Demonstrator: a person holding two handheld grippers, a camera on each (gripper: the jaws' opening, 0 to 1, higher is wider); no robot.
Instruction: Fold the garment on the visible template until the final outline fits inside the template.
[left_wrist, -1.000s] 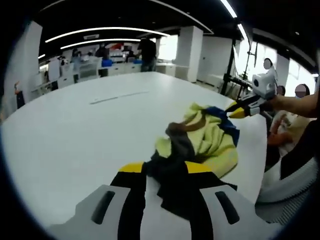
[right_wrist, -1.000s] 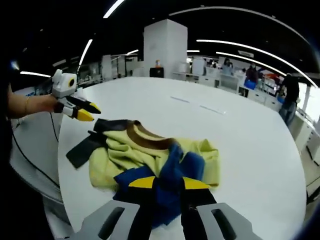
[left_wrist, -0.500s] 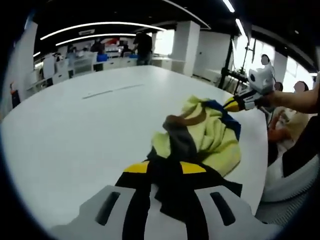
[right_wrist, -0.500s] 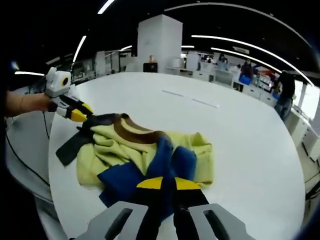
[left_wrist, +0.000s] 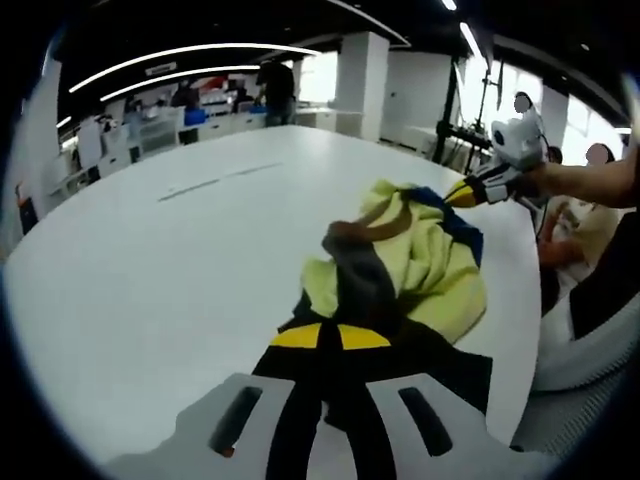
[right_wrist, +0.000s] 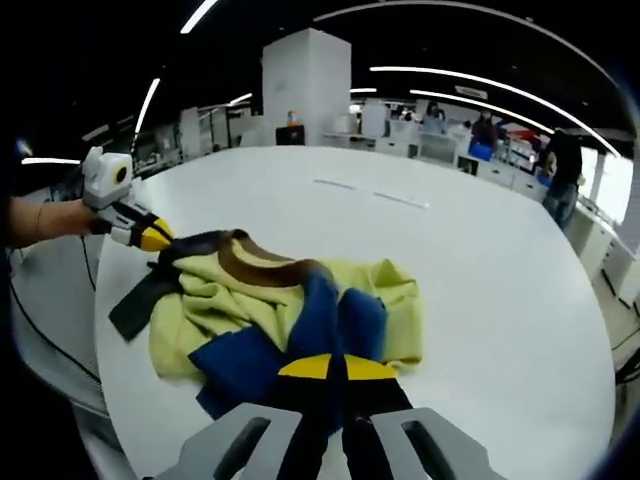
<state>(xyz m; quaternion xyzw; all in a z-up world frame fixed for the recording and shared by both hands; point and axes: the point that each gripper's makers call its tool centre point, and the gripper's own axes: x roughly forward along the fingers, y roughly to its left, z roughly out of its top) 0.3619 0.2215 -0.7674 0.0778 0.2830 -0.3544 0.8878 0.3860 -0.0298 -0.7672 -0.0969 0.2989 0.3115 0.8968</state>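
Under crumpled garment (right_wrist: 285, 310), template unseen.

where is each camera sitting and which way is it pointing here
Left gripper view: rides on the left claw, looking along its jaws, closed on the shirt's dark sleeve; the right claw and a forearm show at the far end.
Right gripper view: rides on the right claw, looking the opposite way, jaws closed on the blue sleeve; the left claw and a hand show.
Shared: the crumpled shirt on the white table.
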